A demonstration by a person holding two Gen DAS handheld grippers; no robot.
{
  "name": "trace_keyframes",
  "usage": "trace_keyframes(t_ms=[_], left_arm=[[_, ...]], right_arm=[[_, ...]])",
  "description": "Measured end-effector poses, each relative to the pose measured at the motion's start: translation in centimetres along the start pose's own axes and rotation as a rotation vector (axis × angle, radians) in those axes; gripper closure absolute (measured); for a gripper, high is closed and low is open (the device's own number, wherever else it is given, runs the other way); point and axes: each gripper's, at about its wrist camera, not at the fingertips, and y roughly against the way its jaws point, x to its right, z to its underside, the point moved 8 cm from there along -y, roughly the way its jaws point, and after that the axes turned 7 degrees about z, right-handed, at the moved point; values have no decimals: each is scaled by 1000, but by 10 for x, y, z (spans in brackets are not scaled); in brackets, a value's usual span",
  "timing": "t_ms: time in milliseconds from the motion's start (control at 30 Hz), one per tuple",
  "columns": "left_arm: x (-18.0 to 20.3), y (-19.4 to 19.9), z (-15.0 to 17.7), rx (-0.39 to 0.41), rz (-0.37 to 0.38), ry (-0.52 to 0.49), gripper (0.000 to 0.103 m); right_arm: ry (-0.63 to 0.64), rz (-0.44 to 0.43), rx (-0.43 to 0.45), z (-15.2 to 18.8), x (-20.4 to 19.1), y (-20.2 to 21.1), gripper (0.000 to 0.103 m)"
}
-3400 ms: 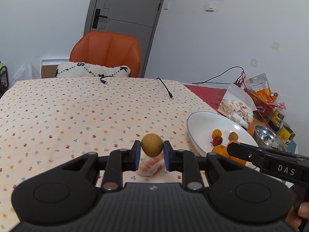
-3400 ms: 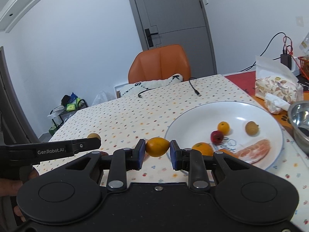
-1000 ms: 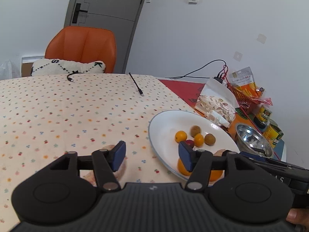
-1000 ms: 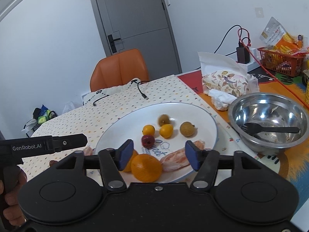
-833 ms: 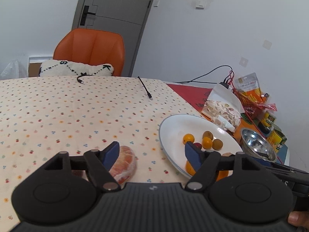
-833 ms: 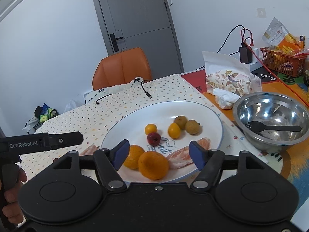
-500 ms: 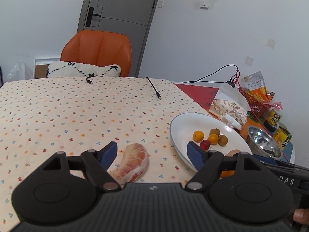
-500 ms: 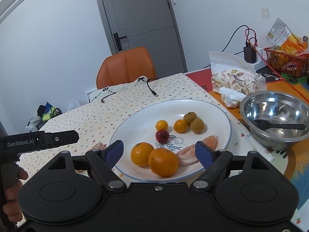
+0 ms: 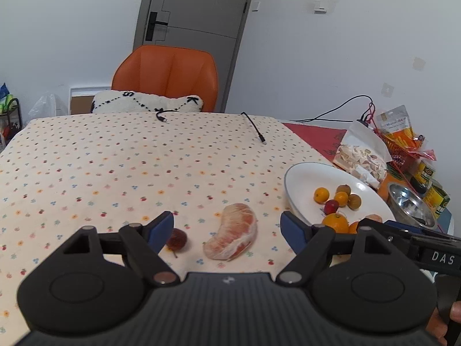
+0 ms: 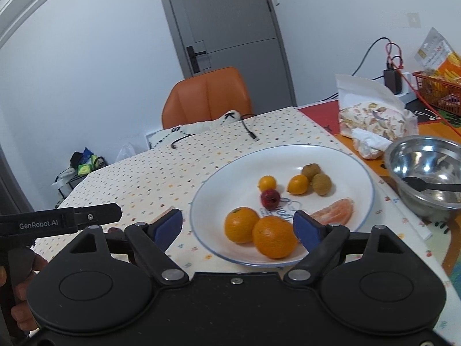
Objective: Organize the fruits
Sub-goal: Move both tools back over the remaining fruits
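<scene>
- The left gripper [image 9: 227,226] has its jaws spread wide with nothing held; they have just been opening. The peeled pomelo segment [image 9: 232,233] lies on the surface in the gap between them, untouched by either pad.
- Just inside the left jaw lies a small dark red fruit [image 9: 176,238] with a thin stem, also loose on the cloth.
- The right gripper [image 10: 238,227] also has its jaws wide and empty, having just been opening; beyond them two oranges [image 10: 258,232] sit at the near rim of the white plate [image 10: 340,150].
- The segment looks soft, moist and easily crushed: its membrane would likely tear under a hard squeeze. I judge the best hold to be across its thick middle, pads on the two flat faces, closing gently.
- The red fruit looks light and firm but small and round, so it may roll away from a pad.
- Farther on the plate lie two kumquats [image 10: 298,184], two longans [image 10: 316,176], a red fruit [image 10: 270,197] and another segment [image 10: 335,214].
- To the right of the plate stands a steel bowl [image 10: 426,170] holding a black spoon.
</scene>
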Motion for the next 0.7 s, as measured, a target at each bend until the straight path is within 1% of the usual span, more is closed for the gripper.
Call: trace_keyframes(t_ms=[267, 567, 667, 700], left_arm=[[-22, 8, 6, -4, -42, 29, 23], [-37, 10, 12, 2, -55, 48, 24], [-40, 8, 15, -7, -57, 49, 25], [-41, 7, 16, -9, -54, 51, 26]], right_arm=[[26, -48, -12, 4, -21, -5, 18], [58, -96, -26, 9, -45, -11, 18], [72, -111, -30, 10, -52, -12, 18], [76, -116, -32, 11, -54, -13, 18]])
